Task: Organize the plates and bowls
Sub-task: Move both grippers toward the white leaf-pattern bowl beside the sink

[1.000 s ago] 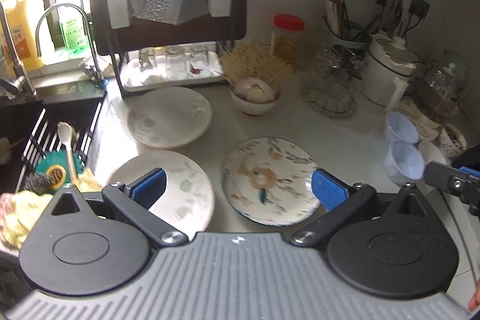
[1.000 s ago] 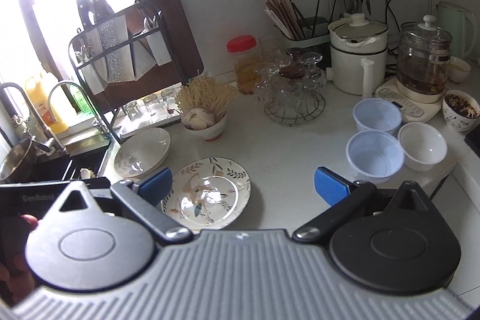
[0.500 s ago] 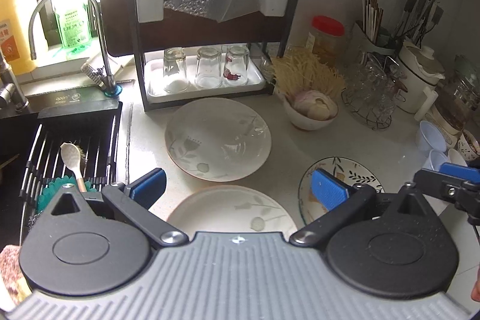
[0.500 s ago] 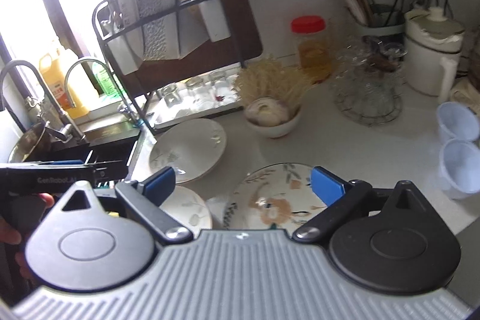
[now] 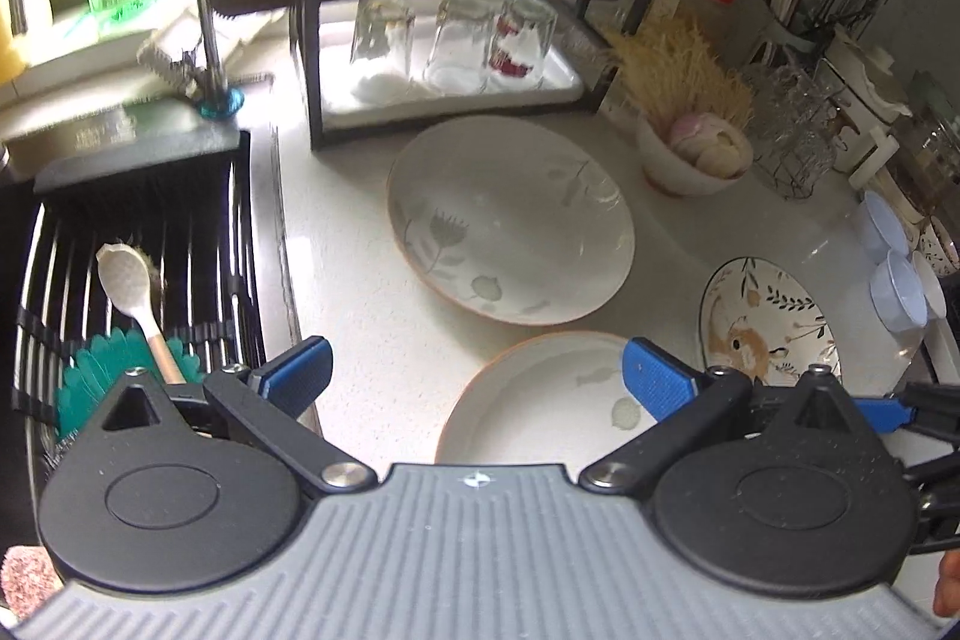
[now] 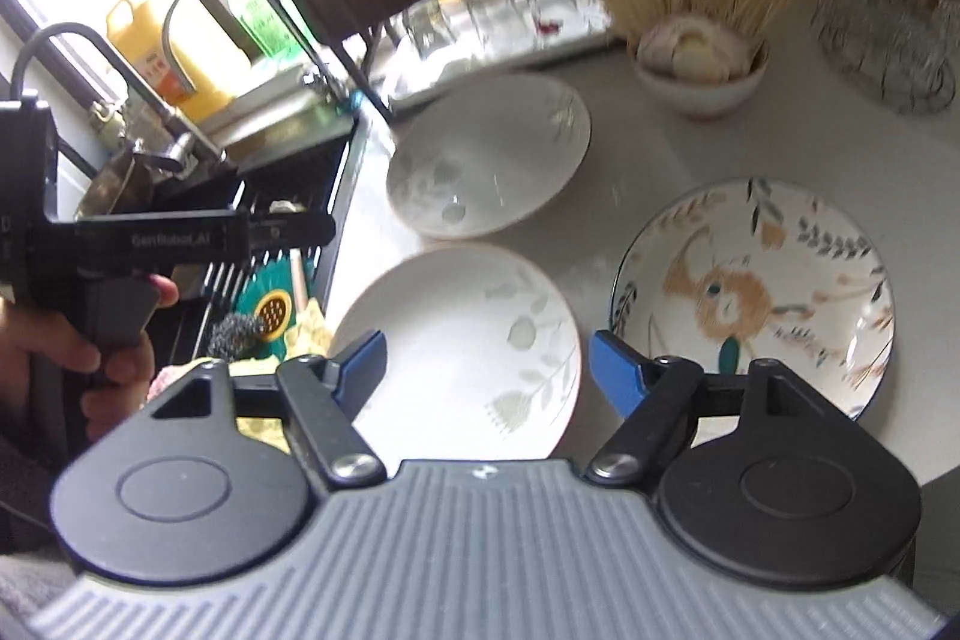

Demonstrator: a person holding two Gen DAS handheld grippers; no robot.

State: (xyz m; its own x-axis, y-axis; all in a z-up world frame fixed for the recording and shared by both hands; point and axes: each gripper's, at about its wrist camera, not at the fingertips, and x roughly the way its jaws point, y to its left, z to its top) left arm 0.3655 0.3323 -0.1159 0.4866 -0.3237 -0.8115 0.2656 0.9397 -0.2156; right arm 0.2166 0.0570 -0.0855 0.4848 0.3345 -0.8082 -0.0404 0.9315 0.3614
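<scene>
Right tool (image 6: 486,370) released but narrower than a second ago, jaws just been closing, nothing pinched between the blue pads; poised above the near white leaf-print plate (image 6: 462,346), not touching as far as the blurred frame allows. Left tool (image 5: 474,370) spread wide and empty, come forward and down from a higher, wider look at the desk (image 5: 360,292), now over the near rim of the same plate (image 5: 540,388). Both tools thus converged on one plate: probably the first pick of the sorting, nothing yet stacked. Just beyond, second white leaf-print plate (image 5: 510,226) flat on the desk, close to the near one, apparently not overlapping. To the right, rabbit-pattern plate (image 6: 750,292) beside the near plate, a slim gap between rims. Farther right, pale blue bowls (image 5: 894,274) clustered at the desk edge. Left margin tight: sink rack (image 5: 150,244) with brush right alongside. Behind, dish rack (image 5: 444,58) with glasses and a bowl of garlic (image 6: 699,64) hemming the far side; freest room straight up and toward the camera.
</scene>
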